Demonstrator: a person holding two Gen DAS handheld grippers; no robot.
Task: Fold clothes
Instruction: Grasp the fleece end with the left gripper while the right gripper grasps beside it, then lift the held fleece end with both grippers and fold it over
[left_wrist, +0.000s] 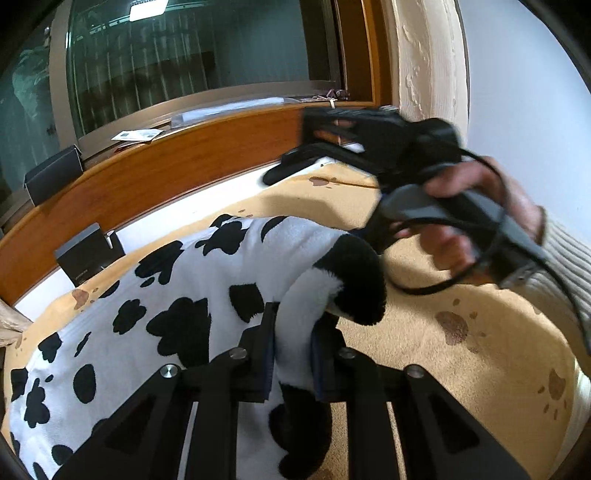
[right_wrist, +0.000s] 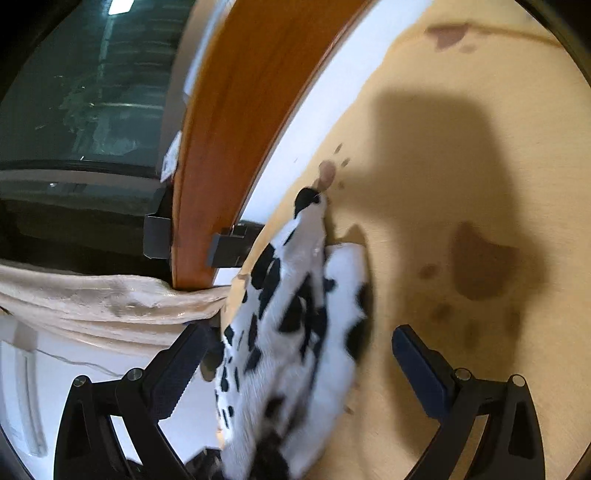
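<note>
garment (left_wrist: 177, 295) on blanket (left_wrist: 461, 332), headboard (left_wrist: 184, 166) behind

around your work: bed, headboard, window

you have a tan paw-print blanket (left_wrist: 443, 354) over the bed, a wooden headboard (left_wrist: 177, 173) behind it, two dark boxes (left_wrist: 88, 254) against the wood, papers (left_wrist: 136, 135) on the sill, and a dark window (left_wrist: 192, 55) above.

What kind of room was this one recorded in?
Most likely a bedroom, on a bed: a tan paw-print blanket covers a white sheet, edged by a wooden bed frame under a dark window.
</note>
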